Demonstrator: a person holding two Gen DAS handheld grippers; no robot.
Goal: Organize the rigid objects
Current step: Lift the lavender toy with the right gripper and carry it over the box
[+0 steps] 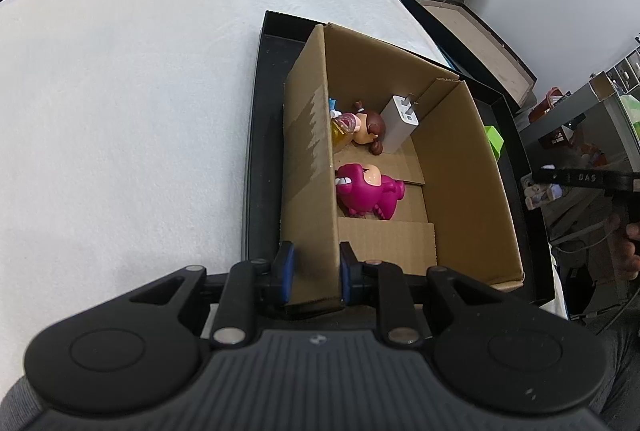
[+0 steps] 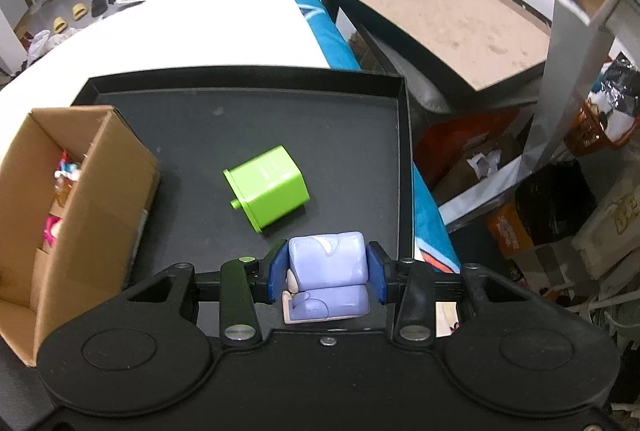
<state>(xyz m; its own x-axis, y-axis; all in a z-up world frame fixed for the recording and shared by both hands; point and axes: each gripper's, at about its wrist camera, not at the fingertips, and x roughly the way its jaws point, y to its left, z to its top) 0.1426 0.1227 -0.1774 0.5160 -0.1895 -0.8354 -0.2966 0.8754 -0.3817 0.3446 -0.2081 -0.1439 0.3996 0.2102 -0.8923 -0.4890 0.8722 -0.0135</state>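
A cardboard box (image 1: 460,167) stands in a black tray (image 1: 260,135) on the white table. In it lie a magenta toy figure (image 1: 366,191), a brown-haired doll (image 1: 366,129) and a white charger (image 1: 402,123). My left gripper (image 1: 316,271) is shut on the box's left wall (image 1: 312,159). My right gripper (image 2: 327,273) is shut on a lavender toy figure (image 2: 328,275) above the tray (image 2: 320,135). A green cube-shaped charger (image 2: 268,189) lies on the tray just ahead of it. The box (image 2: 80,199) is at the left in the right wrist view.
A second black tray with a brown bottom (image 2: 448,19) stands beyond the table's right edge. Cluttered boxes and bags (image 2: 540,215) fill the floor at right. A blue cloth (image 2: 320,27) hangs at the table's right edge.
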